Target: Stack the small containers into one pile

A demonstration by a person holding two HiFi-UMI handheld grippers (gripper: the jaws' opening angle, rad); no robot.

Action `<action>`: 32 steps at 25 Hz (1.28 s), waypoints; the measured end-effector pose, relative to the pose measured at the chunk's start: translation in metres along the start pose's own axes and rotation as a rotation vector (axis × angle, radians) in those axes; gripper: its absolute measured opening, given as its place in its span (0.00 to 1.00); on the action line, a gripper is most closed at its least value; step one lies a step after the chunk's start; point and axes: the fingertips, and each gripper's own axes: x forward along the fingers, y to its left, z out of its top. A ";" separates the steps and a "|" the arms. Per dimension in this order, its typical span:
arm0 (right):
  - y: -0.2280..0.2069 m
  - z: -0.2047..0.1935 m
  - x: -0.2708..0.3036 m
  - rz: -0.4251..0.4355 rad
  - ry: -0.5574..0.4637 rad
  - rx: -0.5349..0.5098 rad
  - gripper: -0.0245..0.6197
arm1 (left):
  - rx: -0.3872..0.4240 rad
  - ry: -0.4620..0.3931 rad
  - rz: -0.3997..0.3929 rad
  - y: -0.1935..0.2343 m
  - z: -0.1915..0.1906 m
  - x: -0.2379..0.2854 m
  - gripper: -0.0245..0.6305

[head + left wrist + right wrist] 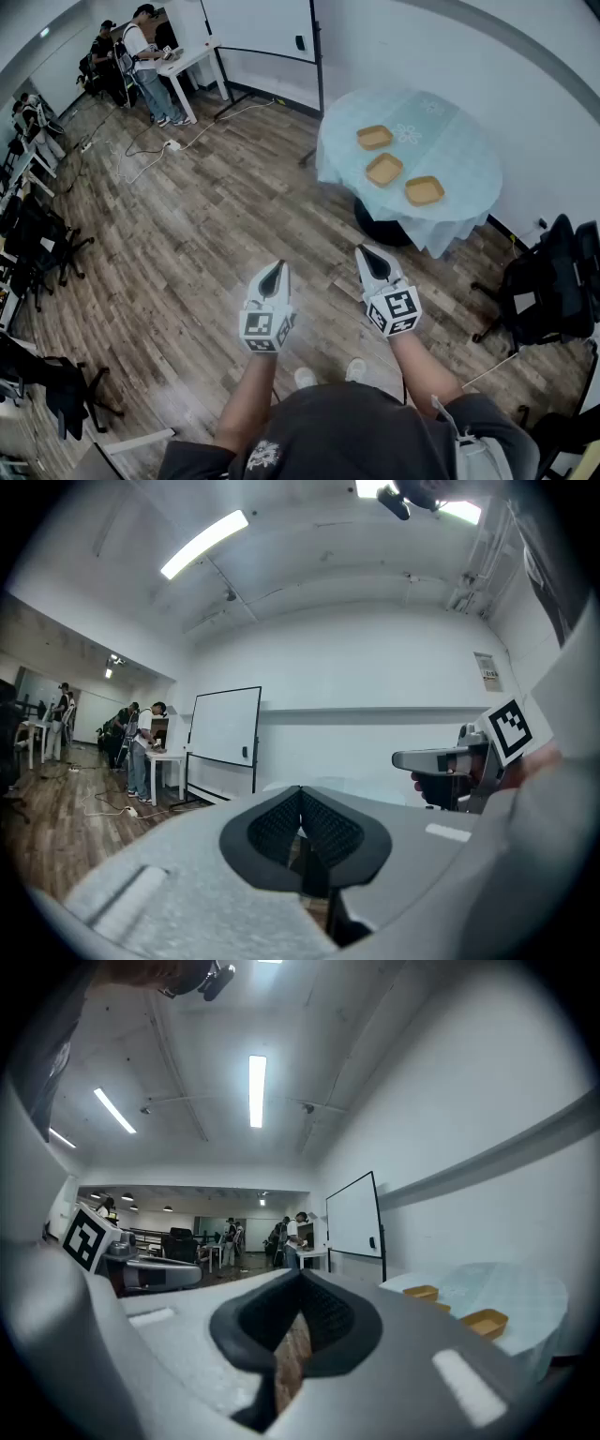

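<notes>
Three small shallow yellow-brown rectangular containers [374,137] [384,170] [425,190] are lying in a slanting row on one round table draped in a pale blue cloth [455,141], each sitting apart from its neighbour and none resting on another. Two grey two-jaw grippers are hovering over the wood-plank floor [187,234], well apart from the table. The left gripper [277,266] is keeping its jaws pressed together with nothing between them, and the right gripper [365,249] is likewise holding its dark ribbed pads closed on nothing. Each is carrying one marker cube, and two bare forearms are reaching out behind them. Two pale shoes [305,377] are showing below the grippers. At the far end of the room two people [141,56] are standing by a white desk [192,58], next to one white board [258,26]. One black office chair [548,286] is standing to the right of the table; more dark chairs are crowding the left edge, cut off, so their number is hard to tell. In the left gripper view the gripper's own grey body is covering the table, and no container is showing there. In the right gripper view two containers are showing plainly, while the third is lying half hidden behind the gripper's body. The person's torso is being cut off by the bottom edge of the head view.
</notes>
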 end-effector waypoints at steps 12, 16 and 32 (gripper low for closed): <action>0.048 -0.005 0.005 -0.021 0.017 -0.011 0.04 | -0.033 -0.003 -0.017 0.032 -0.003 -0.038 0.04; 0.065 -0.004 0.004 -0.043 -0.003 -0.010 0.04 | -0.055 0.006 -0.049 0.039 -0.008 -0.050 0.04; 0.072 -0.009 0.007 -0.092 -0.004 -0.010 0.04 | -0.082 0.017 -0.138 0.044 -0.020 -0.042 0.04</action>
